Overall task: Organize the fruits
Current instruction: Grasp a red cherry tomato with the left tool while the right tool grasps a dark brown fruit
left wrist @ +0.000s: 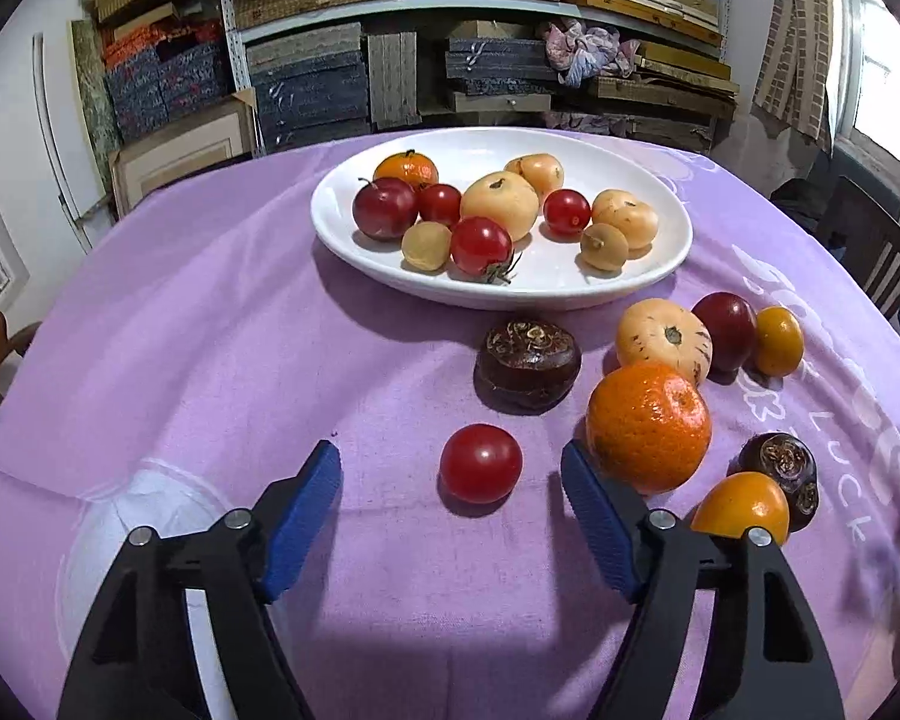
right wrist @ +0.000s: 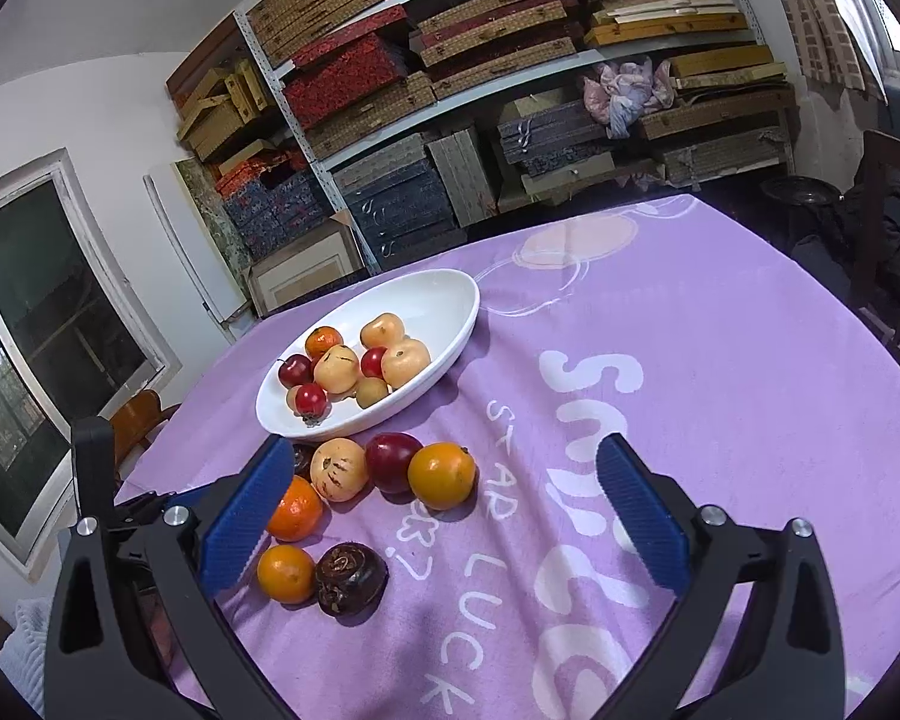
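The left claw (left wrist: pixel 450 474) is spread wide and holds nothing; a loose cherry tomato (left wrist: pixel 480 463) lies on the purple cloth (left wrist: pixel 210 360) between its blue fingertips, touching neither. Just past its right fingertip sits a large orange (left wrist: pixel 648 425), close against the pad, though contact cannot be told. Right of that finger lie a small yellow-orange fruit (left wrist: pixel 741 507) and a dark water chestnut (left wrist: pixel 781 471), side by side. Ahead of the claw rests a second, bigger water chestnut (left wrist: pixel 528 363), and to its right a pale striped melon-like fruit (left wrist: pixel 664 342), a dark red plum (left wrist: pixel 725 331) and another small orange fruit (left wrist: pixel 779 341) in a row. Farther ahead, the white oval dish (left wrist: pixel 660 264) on the desk carries tomatoes, pale fruits, a plum and an orange.

The right claw (right wrist: pixel 438 480) is also spread wide and empty, hovering over the cloth with the loose fruits around its left fingertip.
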